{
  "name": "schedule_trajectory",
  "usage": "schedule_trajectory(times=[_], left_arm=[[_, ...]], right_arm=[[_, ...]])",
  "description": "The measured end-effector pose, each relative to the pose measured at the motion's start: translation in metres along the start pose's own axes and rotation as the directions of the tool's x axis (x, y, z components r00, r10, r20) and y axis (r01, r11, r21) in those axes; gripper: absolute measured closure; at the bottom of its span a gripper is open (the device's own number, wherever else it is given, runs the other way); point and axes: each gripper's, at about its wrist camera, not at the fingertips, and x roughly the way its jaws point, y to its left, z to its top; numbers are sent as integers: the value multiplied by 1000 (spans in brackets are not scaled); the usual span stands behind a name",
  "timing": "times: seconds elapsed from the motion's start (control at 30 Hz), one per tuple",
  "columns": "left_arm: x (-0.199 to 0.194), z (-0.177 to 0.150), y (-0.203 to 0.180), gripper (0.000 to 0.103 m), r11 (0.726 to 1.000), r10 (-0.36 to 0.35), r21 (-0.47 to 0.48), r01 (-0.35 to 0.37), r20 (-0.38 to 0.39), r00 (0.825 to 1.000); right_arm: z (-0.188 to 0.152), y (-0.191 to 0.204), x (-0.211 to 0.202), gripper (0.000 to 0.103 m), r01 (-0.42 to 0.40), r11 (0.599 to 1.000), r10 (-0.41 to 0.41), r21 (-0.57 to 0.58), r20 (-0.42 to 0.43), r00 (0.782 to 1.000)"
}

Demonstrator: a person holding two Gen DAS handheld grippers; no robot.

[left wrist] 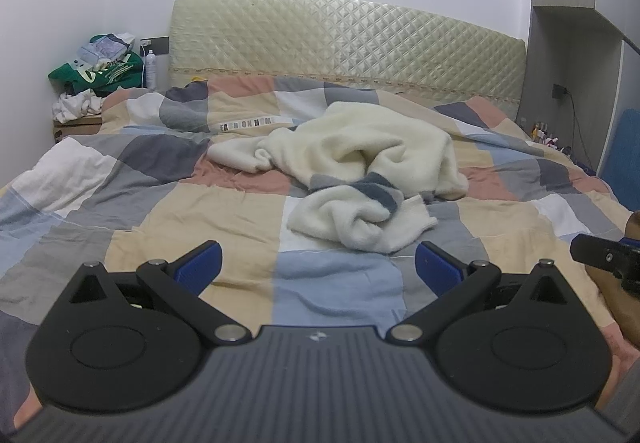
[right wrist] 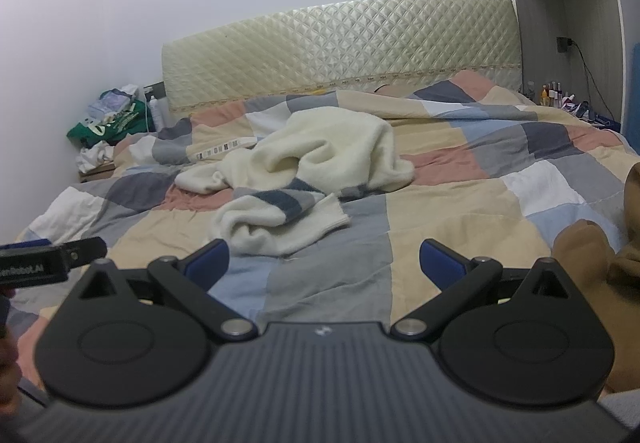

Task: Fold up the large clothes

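We hold both grippers above the near edge of the bed [left wrist: 80, 179], jaws spread wide and empty, before any fold begins. The left gripper [left wrist: 318, 267] points straight at the cream sweater [left wrist: 360, 155], which lies crumpled near the middle of the patchwork quilt [left wrist: 200, 227], a little toward the headboard [left wrist: 344, 43]. The right gripper [right wrist: 324, 263] hangs beside it, aimed at the quilt just right of the garment's near hem.

The sweater sits in a heap, its grey-and-navy striped band [left wrist: 368, 189] twisted across the front and one sleeve [left wrist: 240, 157] trailing toward the bed's left edge. In our judgement that bunching is why both grippers wait open and side by side: the garment likely has to be pulled flat by two points before it can be folded, and the near hem offers the closest hold.

A brown garment [right wrist: 588, 255] lies at the bed's near right corner, apart from the sweater. Green and white clothes [left wrist: 96, 75] are piled on the nightstand [left wrist: 76, 127] beyond the far left corner.
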Motion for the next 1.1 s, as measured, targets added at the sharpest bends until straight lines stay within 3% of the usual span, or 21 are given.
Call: schedule_trajectory(times=[1.1], left_arm=[[10, 2, -7, 0, 1000, -9, 23, 9, -11, 1000]], right_arm=[[0, 2, 5, 0, 9, 1000, -9, -8, -16, 1000]])
